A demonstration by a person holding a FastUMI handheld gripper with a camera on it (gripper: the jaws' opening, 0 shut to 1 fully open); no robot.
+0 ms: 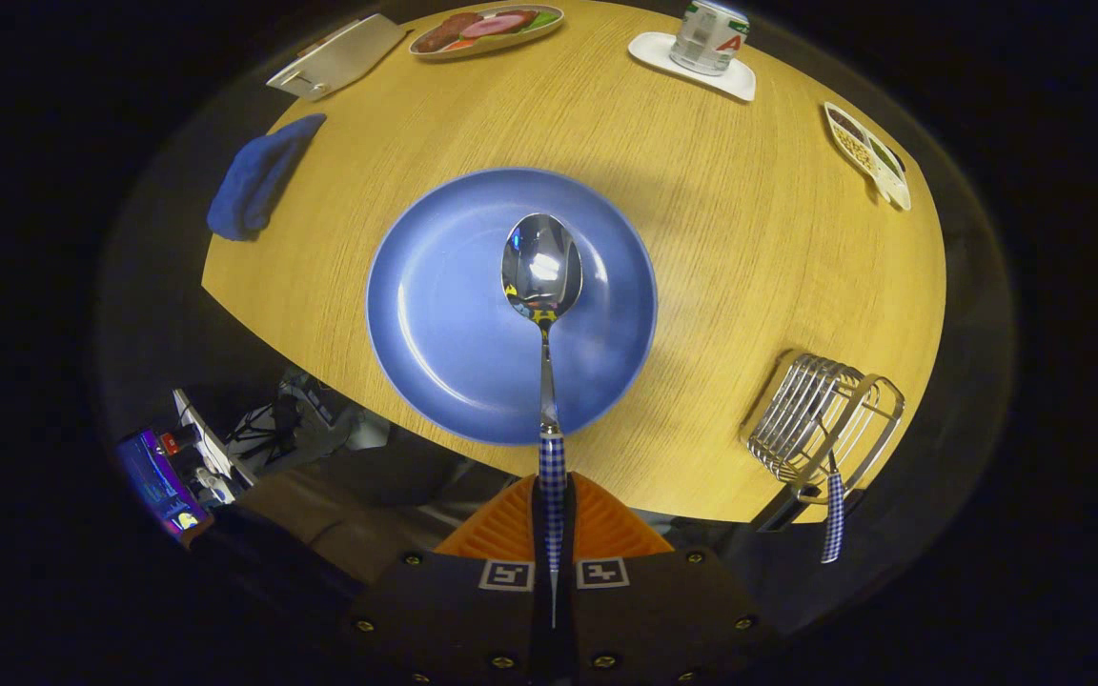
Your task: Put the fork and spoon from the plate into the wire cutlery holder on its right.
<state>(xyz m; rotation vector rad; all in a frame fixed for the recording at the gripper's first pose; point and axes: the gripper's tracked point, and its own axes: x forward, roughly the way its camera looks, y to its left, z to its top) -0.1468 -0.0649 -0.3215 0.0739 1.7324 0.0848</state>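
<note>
Spoon (542, 286) was pinched by its checked handle between my gripper's (554, 534) fingers, lifted over the blue plate (435, 314) at centre frame, while the wire cutlery holder (821, 419) at lower right apparently already held the fork (833, 519), leaving this drop-off.

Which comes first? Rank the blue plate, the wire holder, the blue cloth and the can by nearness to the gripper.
The gripper is shut on the spoon.
1. Blue plate, just ahead.
2. Wire holder, right.
3. Blue cloth, far left.
4. Can, beyond the plate.
</note>
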